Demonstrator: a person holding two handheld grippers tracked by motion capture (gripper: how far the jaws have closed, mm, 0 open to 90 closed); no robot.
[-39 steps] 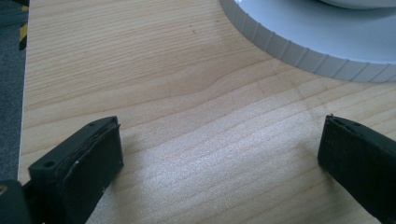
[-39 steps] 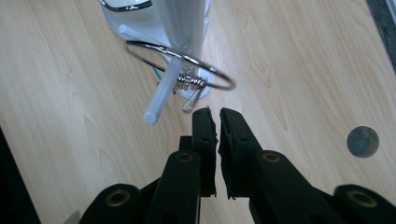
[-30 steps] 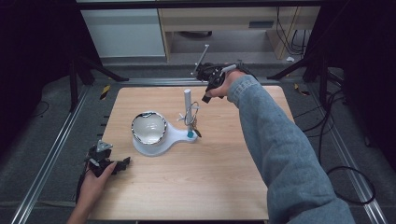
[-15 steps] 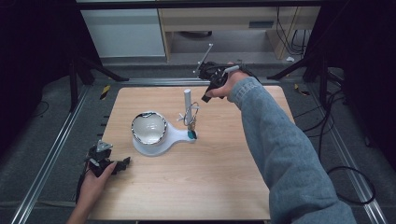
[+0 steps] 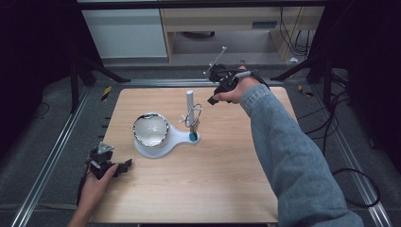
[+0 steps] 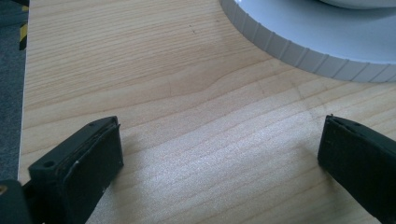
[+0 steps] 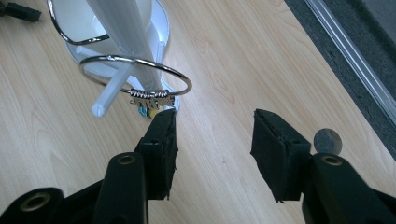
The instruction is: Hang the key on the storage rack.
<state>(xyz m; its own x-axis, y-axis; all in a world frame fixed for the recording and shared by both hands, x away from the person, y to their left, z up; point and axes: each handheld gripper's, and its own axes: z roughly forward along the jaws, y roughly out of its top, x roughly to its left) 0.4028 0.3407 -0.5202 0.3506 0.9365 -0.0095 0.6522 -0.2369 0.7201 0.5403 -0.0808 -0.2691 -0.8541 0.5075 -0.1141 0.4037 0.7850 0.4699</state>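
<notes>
A white stand (image 5: 177, 139) sits mid-table with a shiny-rimmed white bowl (image 5: 151, 130) on its base and an upright post (image 5: 189, 101) carrying thin pegs. A silver ring bracelet (image 7: 135, 74) with a small coiled charm hangs around the post and a peg (image 7: 112, 93); the high view shows the bracelet (image 5: 193, 116) there too. My right gripper (image 7: 212, 121) is just behind it, its jaws have just been opening, and nothing lies between them. From above, the right gripper (image 5: 213, 98) hovers near the table's far edge. My left gripper (image 5: 124, 165) rests open at the front left, and the left gripper (image 6: 219, 149) has bare wood between its jaws.
The wooden table (image 5: 213, 179) has metal rails along both sides and dark floor around it. A small grey disc (image 7: 327, 140) lies near the table edge by my right jaw. The stand's ribbed white base rim (image 6: 299, 51) is just ahead of my left gripper.
My right gripper has drawn back a little from the stand's post toward the far right. The bracelet stays hanging on the stand. The left hand has not moved.
</notes>
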